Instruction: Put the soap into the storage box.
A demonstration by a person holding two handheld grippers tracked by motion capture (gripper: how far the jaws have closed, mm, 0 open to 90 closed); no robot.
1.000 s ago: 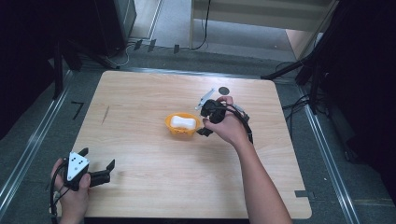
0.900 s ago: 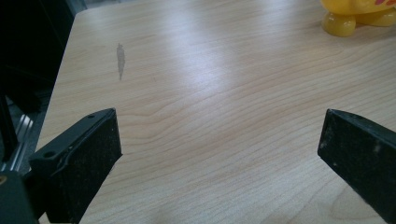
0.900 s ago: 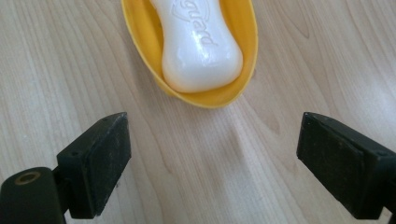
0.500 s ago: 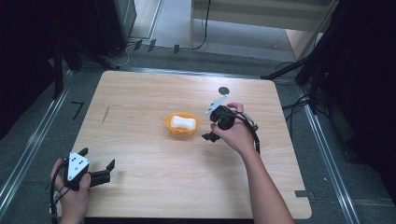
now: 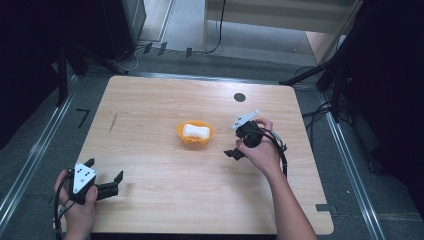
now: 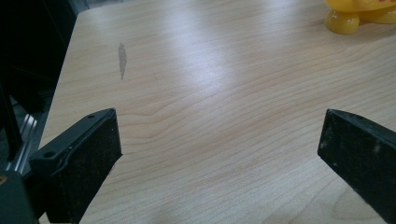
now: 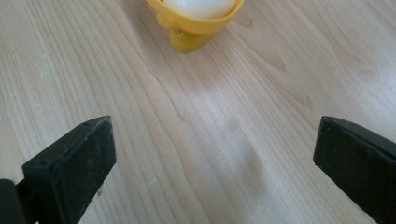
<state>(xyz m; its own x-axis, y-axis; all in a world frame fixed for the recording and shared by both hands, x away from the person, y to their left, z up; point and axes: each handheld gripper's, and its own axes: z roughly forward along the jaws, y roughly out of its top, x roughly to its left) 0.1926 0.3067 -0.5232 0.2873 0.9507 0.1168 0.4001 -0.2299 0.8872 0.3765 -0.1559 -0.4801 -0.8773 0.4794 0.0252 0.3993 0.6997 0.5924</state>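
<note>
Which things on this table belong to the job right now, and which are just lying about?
Likely in the job:
- orange bowl
- white object lying in it
- right gripper, open, just right of the bowl
- left gripper, open, at the near left corner

Just lying about:
- black round mark on the table
- grey smudge

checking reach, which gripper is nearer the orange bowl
Right. The right gripper sits open just right of the orange bowl; the left gripper is open at the table's near-left corner, far from it.
</note>
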